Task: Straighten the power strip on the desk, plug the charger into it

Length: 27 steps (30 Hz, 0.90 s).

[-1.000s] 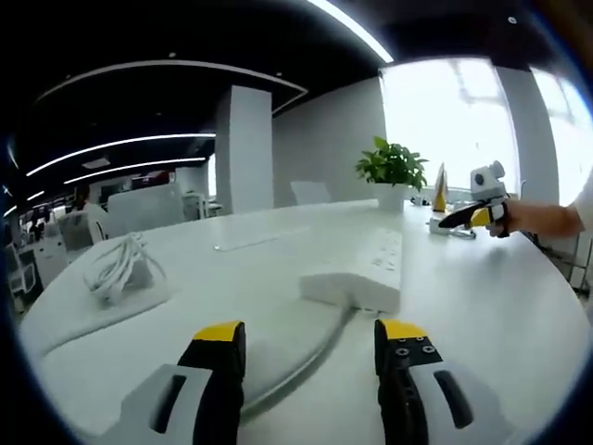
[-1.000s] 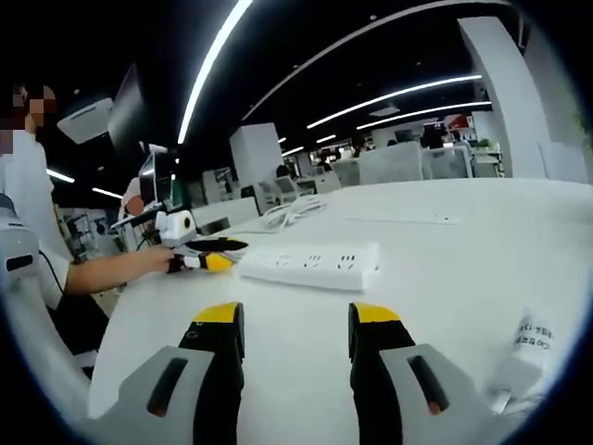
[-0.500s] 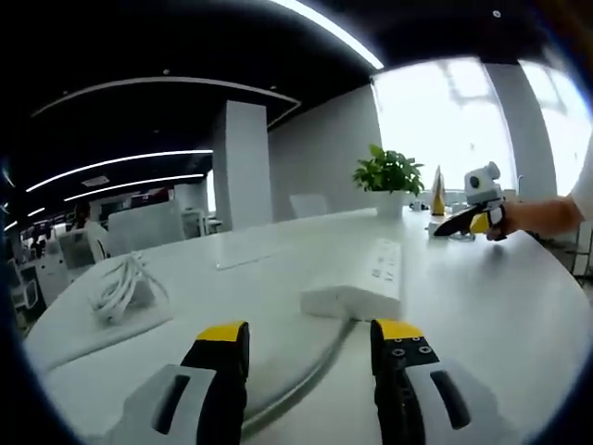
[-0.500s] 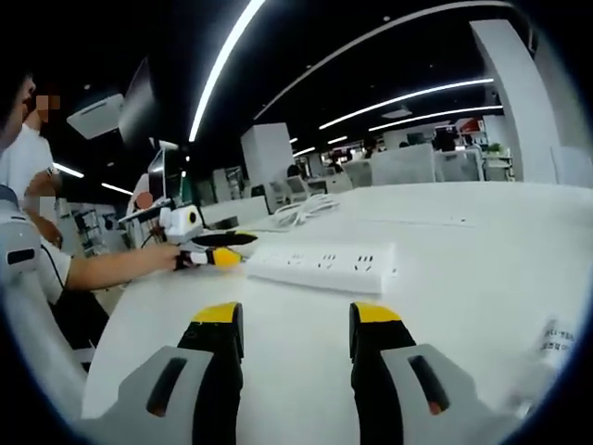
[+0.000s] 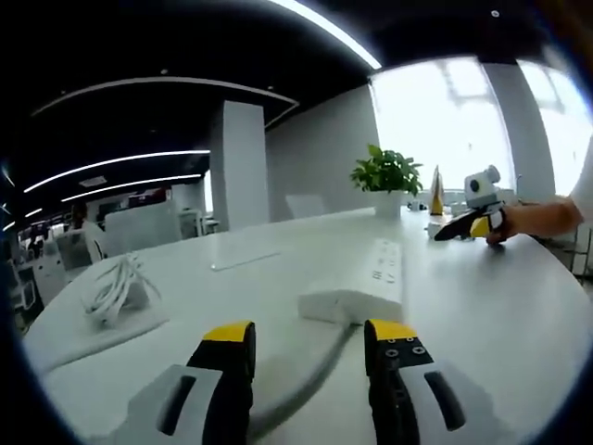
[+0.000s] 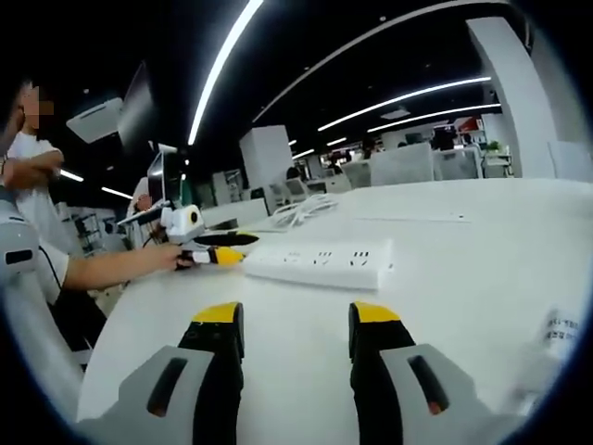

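Note:
A white power strip (image 5: 357, 289) lies on the white desk just ahead of my left gripper (image 5: 310, 334), which is open. The strip's grey cable (image 5: 301, 394) runs back between the jaws along the desk. The charger with its coiled white cord (image 5: 116, 287) sits to the left. My right gripper (image 5: 468, 223) shows at the right, held by a hand above the desk. In the right gripper view the power strip (image 6: 320, 263) lies crosswise beyond my open right gripper (image 6: 296, 315), with the left gripper (image 6: 218, 252) at its left end and the coiled cord (image 6: 296, 211) behind.
A potted plant (image 5: 387, 172) and a small yellow cone (image 5: 436, 192) stand at the desk's far edge. A white labelled item (image 6: 556, 336) lies at the right of the right gripper view. A person's arm (image 6: 102, 269) reaches in from the left there.
The left gripper's jaws have drawn slightly closer together, and its view has crept a little toward the strip. The power strip and charger lie where they were.

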Each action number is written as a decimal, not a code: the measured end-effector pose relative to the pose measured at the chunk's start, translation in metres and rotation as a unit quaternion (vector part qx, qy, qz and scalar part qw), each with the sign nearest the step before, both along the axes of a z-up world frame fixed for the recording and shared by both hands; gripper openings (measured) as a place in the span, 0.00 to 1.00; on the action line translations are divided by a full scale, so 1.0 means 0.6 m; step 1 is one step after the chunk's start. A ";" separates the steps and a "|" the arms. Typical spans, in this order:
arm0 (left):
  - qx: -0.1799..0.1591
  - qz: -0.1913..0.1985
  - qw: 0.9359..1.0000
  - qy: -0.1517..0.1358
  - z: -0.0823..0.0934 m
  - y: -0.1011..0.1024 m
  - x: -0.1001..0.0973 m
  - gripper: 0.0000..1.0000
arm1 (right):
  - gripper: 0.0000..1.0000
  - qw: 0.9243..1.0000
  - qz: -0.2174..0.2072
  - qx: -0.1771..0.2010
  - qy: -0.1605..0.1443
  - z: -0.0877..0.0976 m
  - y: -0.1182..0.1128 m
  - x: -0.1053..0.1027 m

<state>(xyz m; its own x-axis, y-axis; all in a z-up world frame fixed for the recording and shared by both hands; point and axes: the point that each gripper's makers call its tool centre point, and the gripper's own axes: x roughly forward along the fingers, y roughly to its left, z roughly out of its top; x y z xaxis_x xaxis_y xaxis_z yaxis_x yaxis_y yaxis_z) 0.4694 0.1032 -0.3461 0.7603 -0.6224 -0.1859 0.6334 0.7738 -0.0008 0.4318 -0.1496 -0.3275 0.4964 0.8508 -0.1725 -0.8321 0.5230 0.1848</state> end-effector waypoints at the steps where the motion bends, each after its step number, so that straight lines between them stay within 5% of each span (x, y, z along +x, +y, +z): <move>1: 0.004 -0.002 1.000 0.002 -0.002 -0.001 0.000 0.49 | 0.44 1.000 -0.002 0.001 -0.001 0.001 -0.001 0.001; 14: 0.039 -0.028 0.999 0.002 -0.017 -0.029 0.002 0.47 | 0.42 1.000 -0.006 -0.013 -0.011 -0.009 -0.003 0.001; 27: 0.029 -0.028 0.999 0.015 -0.024 -0.038 0.008 0.45 | 0.37 0.999 -0.010 -0.034 -0.028 -0.015 0.001 -0.001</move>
<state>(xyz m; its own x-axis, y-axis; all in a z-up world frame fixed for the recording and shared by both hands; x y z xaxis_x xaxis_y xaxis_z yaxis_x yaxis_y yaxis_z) 0.4740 0.0807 -0.3605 0.7183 -0.6513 -0.2446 0.6759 0.7366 0.0234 0.4310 -0.1491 -0.3367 0.5241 0.8278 -0.2003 -0.8293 0.5496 0.1013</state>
